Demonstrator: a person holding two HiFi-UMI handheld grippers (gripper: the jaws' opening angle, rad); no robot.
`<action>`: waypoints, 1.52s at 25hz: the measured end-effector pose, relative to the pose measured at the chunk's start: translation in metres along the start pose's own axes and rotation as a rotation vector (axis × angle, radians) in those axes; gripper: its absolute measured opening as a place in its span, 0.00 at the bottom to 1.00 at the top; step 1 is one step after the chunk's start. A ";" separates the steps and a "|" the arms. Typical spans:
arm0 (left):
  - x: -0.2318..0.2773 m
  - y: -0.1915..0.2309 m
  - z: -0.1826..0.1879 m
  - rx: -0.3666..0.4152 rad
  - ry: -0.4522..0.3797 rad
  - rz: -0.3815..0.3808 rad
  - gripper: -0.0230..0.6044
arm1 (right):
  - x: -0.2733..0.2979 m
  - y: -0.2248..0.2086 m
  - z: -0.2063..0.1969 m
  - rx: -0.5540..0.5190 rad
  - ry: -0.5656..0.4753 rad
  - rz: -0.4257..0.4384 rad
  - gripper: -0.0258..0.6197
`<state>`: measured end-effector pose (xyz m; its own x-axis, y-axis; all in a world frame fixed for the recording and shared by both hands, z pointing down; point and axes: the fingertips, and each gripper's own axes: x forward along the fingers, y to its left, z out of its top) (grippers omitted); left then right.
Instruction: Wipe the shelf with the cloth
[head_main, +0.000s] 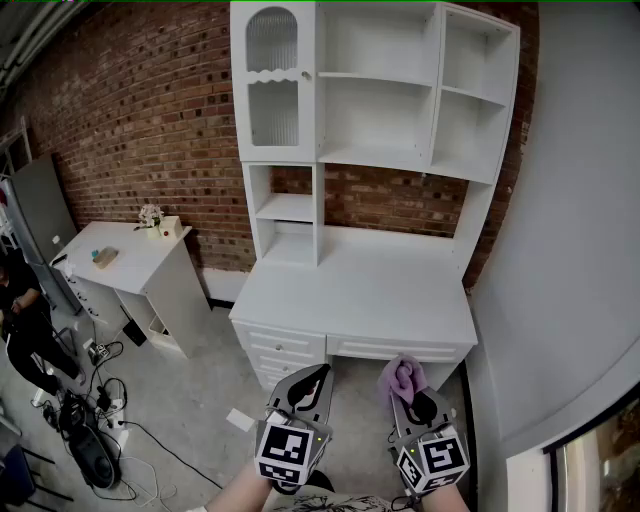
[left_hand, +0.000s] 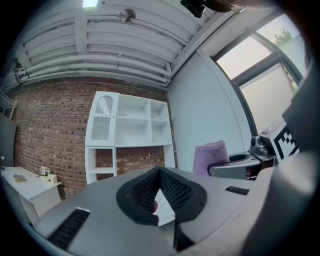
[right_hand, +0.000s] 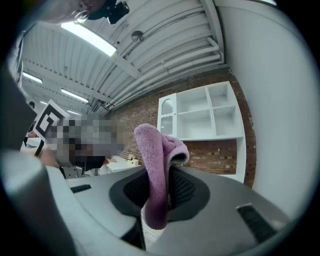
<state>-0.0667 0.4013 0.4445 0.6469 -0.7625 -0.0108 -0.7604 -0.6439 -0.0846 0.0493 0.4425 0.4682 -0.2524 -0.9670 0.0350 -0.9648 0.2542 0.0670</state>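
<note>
A white desk (head_main: 360, 295) with a white hutch shelf (head_main: 385, 95) on it stands against a brick wall. My right gripper (head_main: 410, 396) is low in the head view, in front of the desk, shut on a purple cloth (head_main: 403, 377) that sticks up from its jaws. In the right gripper view the cloth (right_hand: 159, 155) fills the gap of that gripper (right_hand: 167, 172), with the shelf (right_hand: 205, 117) far beyond. My left gripper (head_main: 322, 373) is beside it, shut and holding nothing; its pads (left_hand: 172, 187) meet at the tip of the gripper (left_hand: 159, 172). The left gripper view also shows the cloth (left_hand: 212, 156).
Drawers (head_main: 290, 350) sit under the desk top. A small white side table (head_main: 130, 250) with a flower pot stands to the left. Cables and gear (head_main: 85, 405) lie on the floor, near a person (head_main: 20, 310). A grey wall (head_main: 570, 250) closes the right side.
</note>
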 end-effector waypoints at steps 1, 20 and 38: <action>0.000 0.000 -0.001 0.002 0.002 0.000 0.06 | 0.001 0.001 0.000 -0.001 -0.001 0.001 0.15; 0.024 0.002 -0.030 -0.050 0.064 -0.040 0.06 | 0.023 -0.006 -0.027 0.040 0.048 0.048 0.16; 0.191 0.120 -0.065 -0.055 0.072 -0.127 0.06 | 0.211 -0.078 -0.051 0.071 0.093 -0.025 0.16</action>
<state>-0.0383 0.1745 0.4970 0.7335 -0.6763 0.0680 -0.6763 -0.7361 -0.0262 0.0748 0.2198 0.5216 -0.2234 -0.9664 0.1272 -0.9744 0.2250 -0.0019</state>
